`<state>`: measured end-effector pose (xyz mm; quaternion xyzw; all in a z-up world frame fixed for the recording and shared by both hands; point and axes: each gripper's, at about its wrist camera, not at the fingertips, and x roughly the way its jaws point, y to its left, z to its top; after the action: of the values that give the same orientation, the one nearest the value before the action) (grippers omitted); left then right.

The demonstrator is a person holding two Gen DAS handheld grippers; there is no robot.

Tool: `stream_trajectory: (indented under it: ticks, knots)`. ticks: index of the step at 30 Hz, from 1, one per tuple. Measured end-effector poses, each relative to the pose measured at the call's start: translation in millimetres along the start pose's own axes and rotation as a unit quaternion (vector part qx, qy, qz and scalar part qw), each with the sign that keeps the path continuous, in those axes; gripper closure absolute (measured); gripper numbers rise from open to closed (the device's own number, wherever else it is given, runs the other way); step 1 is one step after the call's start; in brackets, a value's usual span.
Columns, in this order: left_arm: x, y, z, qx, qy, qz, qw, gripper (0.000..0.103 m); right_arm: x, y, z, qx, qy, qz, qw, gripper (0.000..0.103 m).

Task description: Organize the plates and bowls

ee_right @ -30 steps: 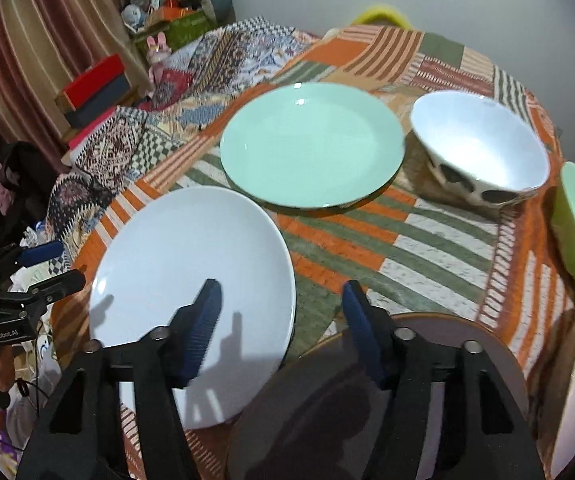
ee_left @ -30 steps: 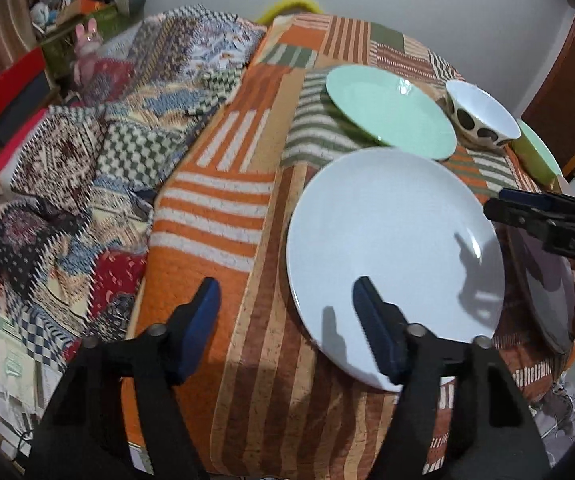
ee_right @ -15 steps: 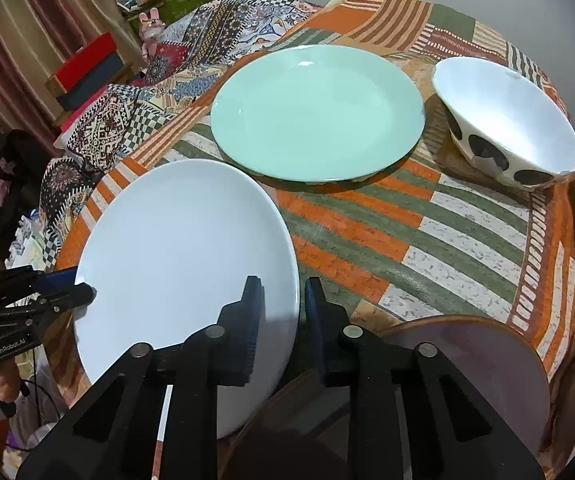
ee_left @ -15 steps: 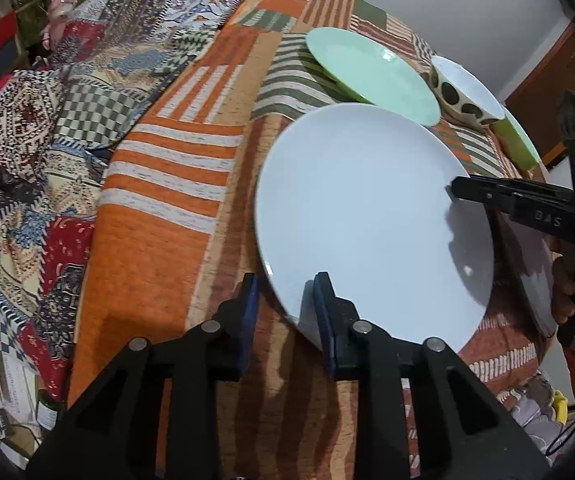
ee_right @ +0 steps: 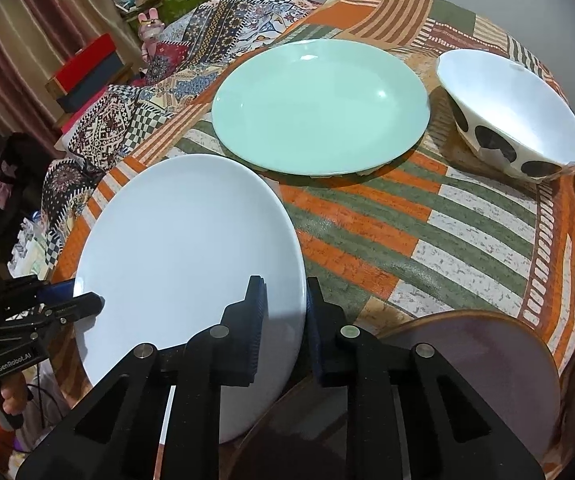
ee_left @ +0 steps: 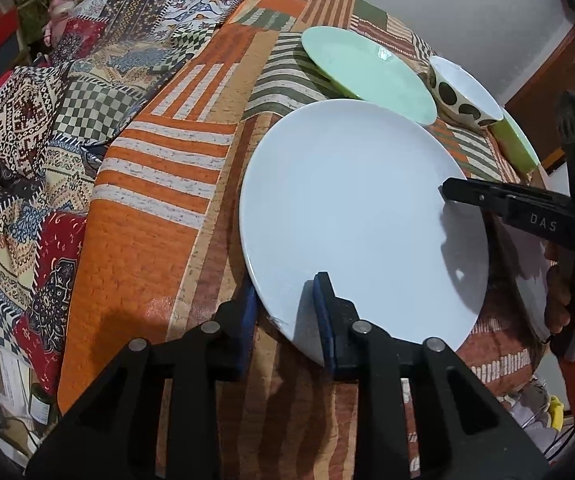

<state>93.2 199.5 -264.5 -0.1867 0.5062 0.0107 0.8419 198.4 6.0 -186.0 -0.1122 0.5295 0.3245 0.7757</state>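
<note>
A: Where is the white plate (ee_left: 351, 208) right now?

B: On the near left part of the patchwork tablecloth (ee_left: 155, 216), close to the table's edge. Both grippers have it. The left gripper (ee_left: 287, 312) has just been closing and now pinches the plate's near rim, 1 pad above and 1 below. The right gripper (ee_right: 283, 312) has also just been closing and clamps the rim on the opposite side.

A: Why 2 grips on 1 plate?

B: My guess is balance. The plate is wide, flat and glossy, so a single pinch at the rim would let it tip or slip. Holding opposite edges keeps it level for a lift.

A: Is it off the table yet?

B: Hard to tell. Its right edge seems to sit slightly raised beside the brown plate (ee_right: 483, 364), but I cannot say it is clear of the cloth.

A: Where could it go?

B: The mint green plate (ee_right: 319, 104) lies just beyond it, far centre, with the spotted bowl (ee_right: 515, 120) to its right and a green dish (ee_left: 515, 144) at the far right edge. Stacking plate on plate looks the likely aim, though that is only a judgement.

A: Any risk?

B: The brown plate sits just beside the right gripper, so a careless lift could knock it.
</note>
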Motion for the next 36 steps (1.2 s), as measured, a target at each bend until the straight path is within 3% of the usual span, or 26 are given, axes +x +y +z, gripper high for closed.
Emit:
stream_trajectory:
  ticks: [17,24,36]
  knots:
    - [-40.3,-12.3,10.4,0.006,-0.045,0.016,0.9988,0.075,-32.6,8.1,-2.4,-0.002,-0.045,0.008,0.999,0.085]
    - [-53.0,-35.5,17.2,0.027,-0.065,0.009,0.9975,0.075,-57.0,-1.9,-11.4,0.012,-0.068,0.003,0.998,0.085]
    - [-44.9,-87.8,20.2,0.067,-0.063,-0.011,0.9957,0.075,-88.9,-36.8,-40.4,0.051,-0.086,-0.019,0.995,0.085]
